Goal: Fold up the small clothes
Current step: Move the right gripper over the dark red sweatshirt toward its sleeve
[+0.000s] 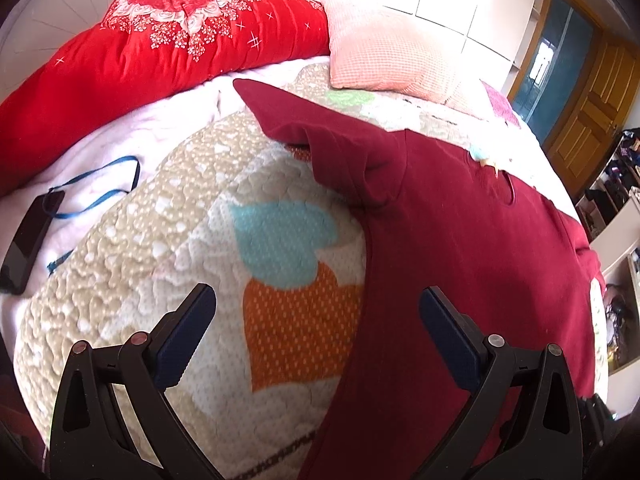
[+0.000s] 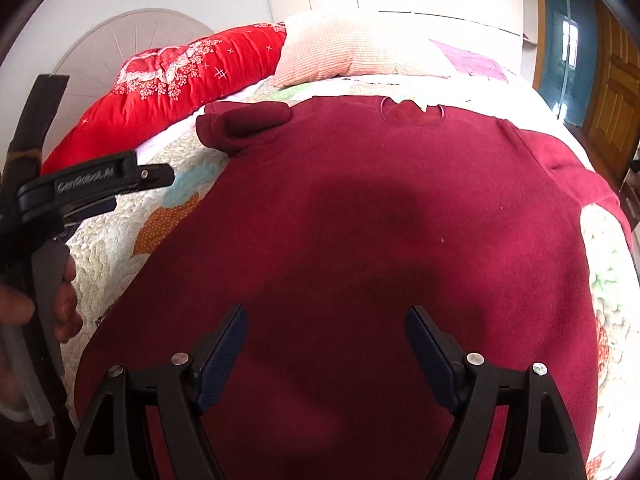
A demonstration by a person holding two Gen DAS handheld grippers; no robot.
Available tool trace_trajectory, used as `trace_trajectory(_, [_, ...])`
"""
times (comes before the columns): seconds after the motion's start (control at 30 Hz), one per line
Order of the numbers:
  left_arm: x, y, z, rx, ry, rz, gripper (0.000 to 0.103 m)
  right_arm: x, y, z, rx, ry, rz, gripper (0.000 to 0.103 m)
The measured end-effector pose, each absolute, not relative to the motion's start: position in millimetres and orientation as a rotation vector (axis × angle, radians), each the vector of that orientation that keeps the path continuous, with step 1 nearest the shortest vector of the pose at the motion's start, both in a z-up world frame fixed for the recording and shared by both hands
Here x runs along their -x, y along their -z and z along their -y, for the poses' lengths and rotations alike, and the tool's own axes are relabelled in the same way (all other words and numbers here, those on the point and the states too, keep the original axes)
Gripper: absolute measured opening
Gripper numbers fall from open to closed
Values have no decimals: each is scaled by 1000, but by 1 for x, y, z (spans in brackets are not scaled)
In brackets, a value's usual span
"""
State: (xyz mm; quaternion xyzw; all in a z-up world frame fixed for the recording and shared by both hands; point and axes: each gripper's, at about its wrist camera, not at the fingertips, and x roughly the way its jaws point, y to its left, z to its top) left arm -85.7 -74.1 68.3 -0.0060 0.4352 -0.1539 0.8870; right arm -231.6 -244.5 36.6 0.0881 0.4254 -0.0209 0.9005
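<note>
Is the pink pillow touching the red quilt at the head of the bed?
Touching. In the left wrist view the pink pillow butts against the end of the red quilt with no bedcover showing between them; the right wrist view shows the same.

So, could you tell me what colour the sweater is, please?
Dark red sweater, clearest in the right wrist view.

The right gripper (image 2: 326, 320) hangs wide-jawed and empty over a maroon top (image 2: 360, 216) spread flat on the quilt (image 2: 112, 240); the left gripper (image 2: 132, 184) shows at left.
</note>
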Motion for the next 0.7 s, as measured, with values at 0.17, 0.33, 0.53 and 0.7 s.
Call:
trace_trajectory(0.17, [67, -63, 73, 22, 305, -899, 102, 218, -33, 241, -203, 27, -895, 80])
trace_trajectory(0.33, [52, -44, 64, 21, 279, -932, 102, 203, -32, 235, -169, 32, -893, 80])
trace_trajectory(0.53, [41, -32, 57, -2, 261, -944, 102, 189, -26, 232, -186, 42, -905, 80])
trace_trajectory(0.7, [39, -29, 53, -7, 269, -948, 102, 184, -24, 228, -163, 59, -925, 80])
